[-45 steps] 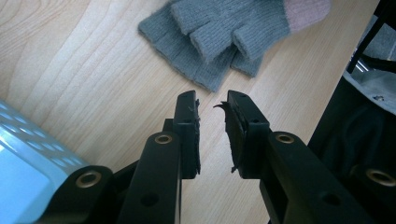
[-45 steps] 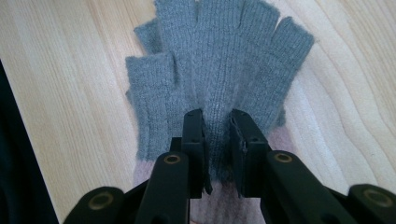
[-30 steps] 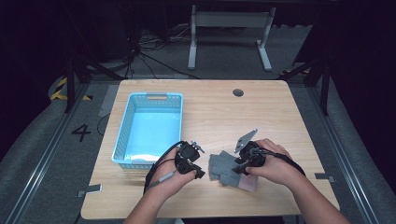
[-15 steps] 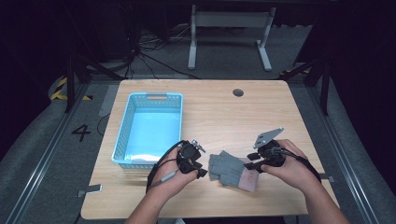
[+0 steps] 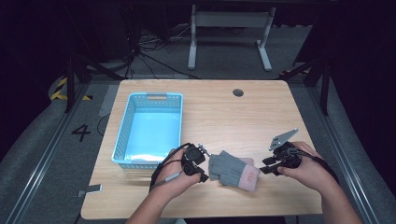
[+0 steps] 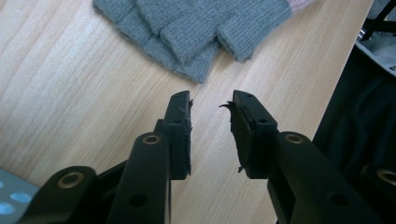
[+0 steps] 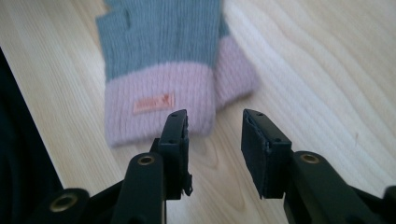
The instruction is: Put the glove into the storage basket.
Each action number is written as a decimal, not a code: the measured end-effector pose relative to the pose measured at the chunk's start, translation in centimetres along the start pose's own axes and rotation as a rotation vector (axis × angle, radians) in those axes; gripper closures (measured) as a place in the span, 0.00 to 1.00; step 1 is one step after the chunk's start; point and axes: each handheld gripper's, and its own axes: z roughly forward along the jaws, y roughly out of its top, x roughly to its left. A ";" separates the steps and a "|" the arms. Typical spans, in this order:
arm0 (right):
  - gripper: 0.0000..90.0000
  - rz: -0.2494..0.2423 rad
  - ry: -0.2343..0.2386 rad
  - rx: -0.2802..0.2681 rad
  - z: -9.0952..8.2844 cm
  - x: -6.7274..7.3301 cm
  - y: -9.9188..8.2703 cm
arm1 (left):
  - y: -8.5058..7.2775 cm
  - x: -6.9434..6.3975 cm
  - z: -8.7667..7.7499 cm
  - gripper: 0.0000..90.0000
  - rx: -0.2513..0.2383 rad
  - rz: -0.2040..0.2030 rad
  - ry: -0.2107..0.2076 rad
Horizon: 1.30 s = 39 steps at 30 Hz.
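Note:
A pair of grey knit gloves [image 5: 232, 169] with pink cuffs lies flat on the wooden table [image 5: 224, 116] near its front edge, between my two grippers. The left gripper [image 5: 204, 168] sits just left of the gloves' finger ends [image 6: 196, 28]. Its jaws [image 6: 212, 100] are open over bare wood, have just been closing a little, and have nothing between them. The right gripper [image 5: 265, 166] is a short way right of the pink cuff [image 7: 159, 102]. It [image 7: 215, 116] is open, has also just been closing slightly, and holds nothing.
A light blue plastic basket [image 5: 122, 135] stands on the left part of the table, close to the left hand. A round cable hole [image 5: 238, 92] lies near the far edge. The table's front edge runs just below the gloves.
The right gripper has drawn back to the right, off the gloves, which now lie flat with the pink cuffs exposed. The left gripper has barely moved.

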 end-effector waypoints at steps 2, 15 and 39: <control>0.70 -0.005 -0.001 0.020 0.0 -0.2 -0.3 | 0.0 0.2 0.2 0.77 0.000 0.002 -0.002; 0.72 -0.039 0.023 0.090 2.0 -0.3 -1.1 | 0.7 0.7 1.9 0.81 -0.007 0.052 -0.018; 0.73 -0.080 0.000 0.120 3.5 0.7 -0.8 | 1.7 1.2 3.8 0.83 -0.026 0.084 0.042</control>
